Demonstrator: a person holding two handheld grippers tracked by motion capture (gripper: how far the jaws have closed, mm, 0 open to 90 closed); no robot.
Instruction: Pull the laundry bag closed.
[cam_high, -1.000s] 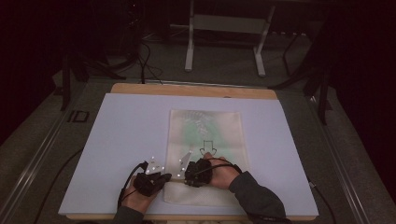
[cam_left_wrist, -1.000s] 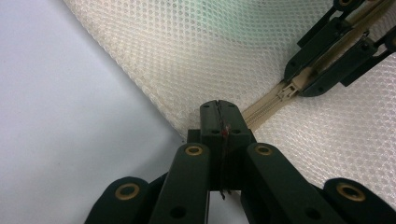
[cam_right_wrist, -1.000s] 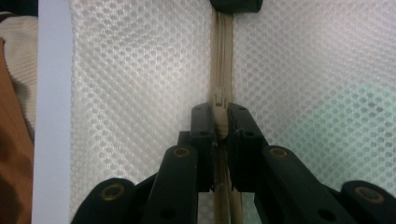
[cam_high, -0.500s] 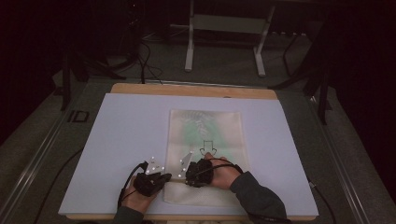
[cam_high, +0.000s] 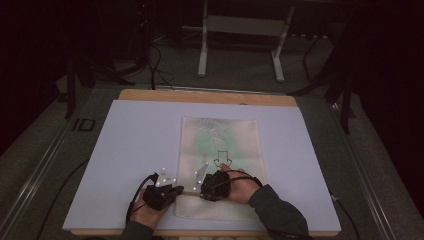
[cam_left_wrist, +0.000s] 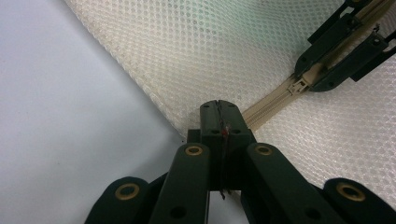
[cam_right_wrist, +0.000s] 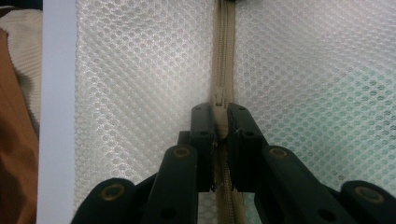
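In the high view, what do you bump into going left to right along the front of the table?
Bare white table top → left gripper → right gripper → person's right sleeve

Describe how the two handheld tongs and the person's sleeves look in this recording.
Both tongs, left and right, are black, each topped by a pale grey three-cornered plate with white dots. Their black linkage bars carry brass-coloured rivets. A black cable loops from the left one. The right sleeve is dark grey.
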